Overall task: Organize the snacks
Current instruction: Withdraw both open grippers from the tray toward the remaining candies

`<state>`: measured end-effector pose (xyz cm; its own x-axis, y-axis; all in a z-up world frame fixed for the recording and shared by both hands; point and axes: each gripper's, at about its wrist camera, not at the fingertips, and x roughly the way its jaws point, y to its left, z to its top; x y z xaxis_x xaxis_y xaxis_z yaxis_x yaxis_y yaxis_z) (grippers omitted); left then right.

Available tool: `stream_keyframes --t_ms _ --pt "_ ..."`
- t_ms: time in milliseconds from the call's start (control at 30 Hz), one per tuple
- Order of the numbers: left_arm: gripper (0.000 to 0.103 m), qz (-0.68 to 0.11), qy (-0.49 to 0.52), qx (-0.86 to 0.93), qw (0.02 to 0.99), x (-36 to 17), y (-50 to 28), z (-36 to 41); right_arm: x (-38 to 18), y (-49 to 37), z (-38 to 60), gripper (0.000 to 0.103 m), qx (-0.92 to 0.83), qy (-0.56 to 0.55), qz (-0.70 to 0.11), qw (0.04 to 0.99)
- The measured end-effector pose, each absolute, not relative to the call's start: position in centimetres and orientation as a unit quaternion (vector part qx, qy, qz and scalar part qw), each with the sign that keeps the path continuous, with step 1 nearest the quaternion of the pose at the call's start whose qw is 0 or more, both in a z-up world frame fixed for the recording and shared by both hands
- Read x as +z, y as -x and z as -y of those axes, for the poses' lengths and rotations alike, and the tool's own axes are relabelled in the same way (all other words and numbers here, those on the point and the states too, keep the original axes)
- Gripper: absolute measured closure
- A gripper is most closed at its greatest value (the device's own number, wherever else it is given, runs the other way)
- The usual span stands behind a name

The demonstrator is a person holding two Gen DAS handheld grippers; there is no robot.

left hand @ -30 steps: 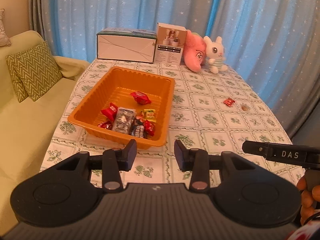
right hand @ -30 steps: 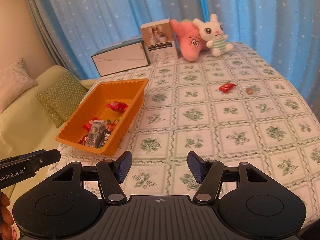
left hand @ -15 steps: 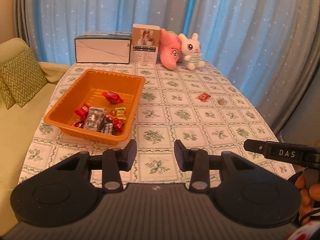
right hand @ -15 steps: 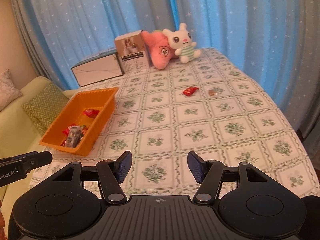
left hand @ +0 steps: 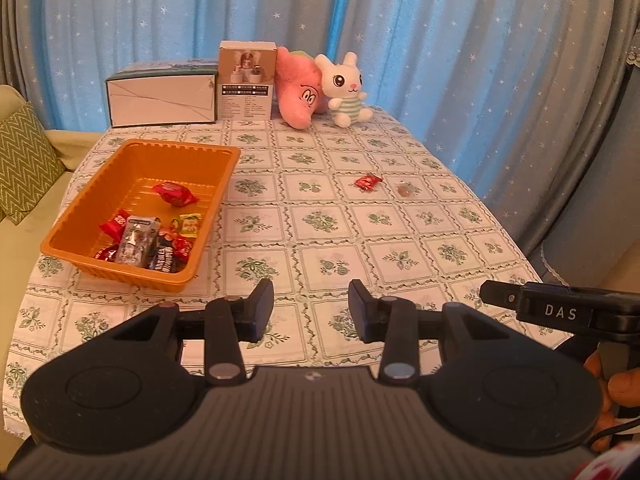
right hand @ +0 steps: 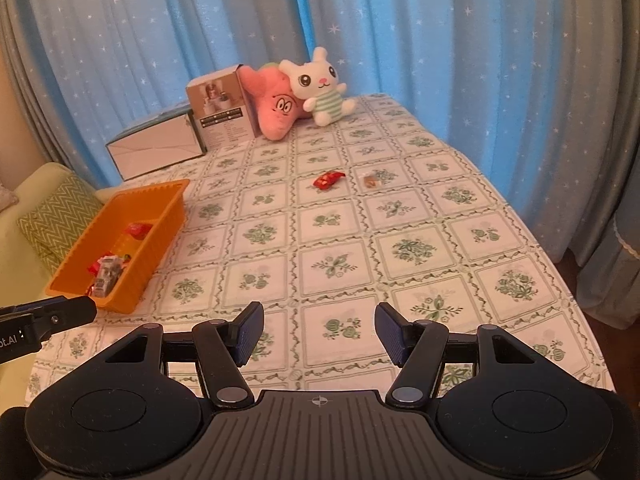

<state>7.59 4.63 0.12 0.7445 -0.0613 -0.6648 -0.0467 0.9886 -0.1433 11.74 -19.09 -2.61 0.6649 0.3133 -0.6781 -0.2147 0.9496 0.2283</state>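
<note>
Covering the table, a floral-checked cloth — starry blue curtains behind; both grippers spread, empty.

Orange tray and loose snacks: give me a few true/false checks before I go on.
1. The tray holds several snacks. True.
2. A red candy lies on the tablecloth outside the tray. True.
3. The right gripper holds a snack. False: its jaws are open and empty.
4. The tray sits beside the white bunny. False: the bunny is at the far end, by a pink plush.
5. The left gripper is empty. True.
</note>
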Motion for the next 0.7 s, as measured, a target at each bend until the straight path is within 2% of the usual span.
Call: stream_keyframes --t_ms 700 --pt "0.066 -0.369 0.067 -0.032 0.926 -1.0 -10.5 -2.2 -4.3 -13.1 21.1 0.041 0.115 -0.055 -0.395 0.91"
